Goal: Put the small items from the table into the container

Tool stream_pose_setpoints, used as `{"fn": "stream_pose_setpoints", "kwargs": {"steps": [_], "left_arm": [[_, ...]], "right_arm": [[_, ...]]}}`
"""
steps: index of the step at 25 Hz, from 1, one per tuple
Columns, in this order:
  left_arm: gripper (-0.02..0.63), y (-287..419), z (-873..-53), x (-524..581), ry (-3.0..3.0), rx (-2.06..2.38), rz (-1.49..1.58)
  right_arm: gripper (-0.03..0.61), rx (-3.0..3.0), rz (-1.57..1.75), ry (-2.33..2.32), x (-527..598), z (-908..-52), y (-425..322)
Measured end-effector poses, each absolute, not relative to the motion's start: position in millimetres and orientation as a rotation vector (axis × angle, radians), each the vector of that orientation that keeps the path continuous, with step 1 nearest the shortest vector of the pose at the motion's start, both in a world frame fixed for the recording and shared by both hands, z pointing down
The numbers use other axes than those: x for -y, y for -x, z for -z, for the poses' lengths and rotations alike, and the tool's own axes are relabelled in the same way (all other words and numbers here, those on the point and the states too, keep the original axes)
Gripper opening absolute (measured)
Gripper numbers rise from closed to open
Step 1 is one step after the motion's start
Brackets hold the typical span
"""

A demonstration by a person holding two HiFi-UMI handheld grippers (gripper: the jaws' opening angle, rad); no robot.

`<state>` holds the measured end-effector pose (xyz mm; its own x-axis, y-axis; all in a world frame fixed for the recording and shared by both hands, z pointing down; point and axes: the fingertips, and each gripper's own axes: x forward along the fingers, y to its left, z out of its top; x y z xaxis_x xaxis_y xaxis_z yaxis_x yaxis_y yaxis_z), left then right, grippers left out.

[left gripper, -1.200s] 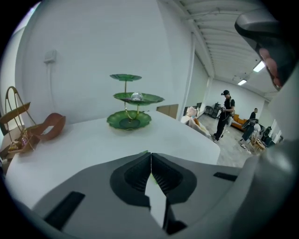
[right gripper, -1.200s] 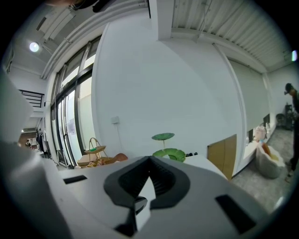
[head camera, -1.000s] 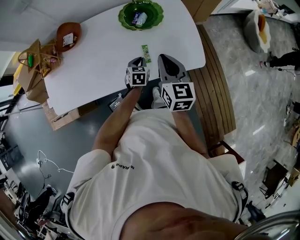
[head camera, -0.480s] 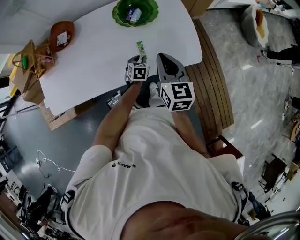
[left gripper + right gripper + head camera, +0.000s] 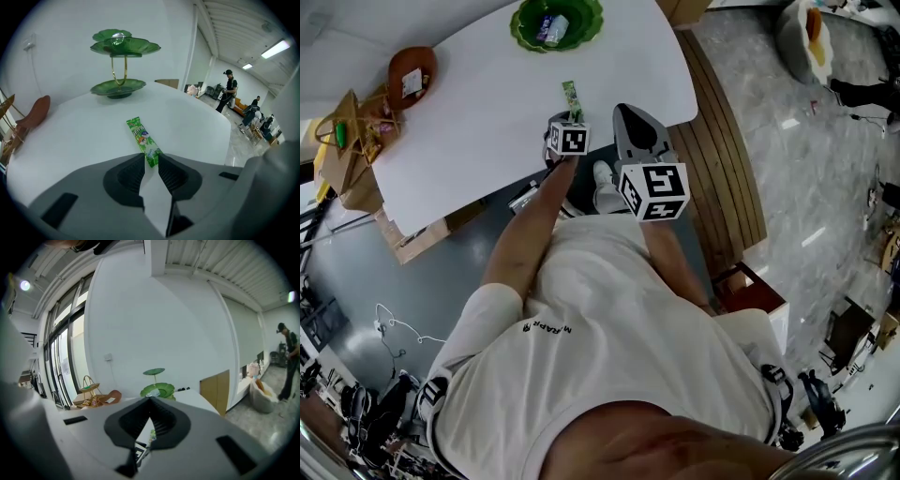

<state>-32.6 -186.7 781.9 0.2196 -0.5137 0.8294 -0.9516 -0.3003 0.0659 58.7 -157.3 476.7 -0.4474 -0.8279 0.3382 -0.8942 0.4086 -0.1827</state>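
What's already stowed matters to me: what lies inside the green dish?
The green dish holds at least two small packets, one whitish, one darker. Its upper tiers cover whatever lies beneath them.

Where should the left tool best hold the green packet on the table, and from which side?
Take the green packet by its near end, across the narrow width, coming down from the near edge of the table: it lies flat, lengthwise to the left tool, whose opening jaws straddle that end.
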Motion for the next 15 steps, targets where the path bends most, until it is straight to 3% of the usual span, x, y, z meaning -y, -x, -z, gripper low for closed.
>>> {"fn": "stream_pose_setpoints", "kwargs": {"steps": [6,10,15], "left_arm": [[0.079,30.8,-790.1,185.3,-1.902,1.328,-0.992],[0.015,27.6,-788.2,185.0,-1.927,1.315,-1.024],[0.005,31.2,-780.6,183.6,-1.940,1.307,-1.005]], "right_arm": [[0.005,2.463,-0.497,-1.509,155.2,-480.6,-57.5],[0.005,2.463,-0.495,-1.512,153.1,-480.8,-59.3],[0.005,2.467,-0.490,-1.525,150.7,-476.7,-60.0]]}}
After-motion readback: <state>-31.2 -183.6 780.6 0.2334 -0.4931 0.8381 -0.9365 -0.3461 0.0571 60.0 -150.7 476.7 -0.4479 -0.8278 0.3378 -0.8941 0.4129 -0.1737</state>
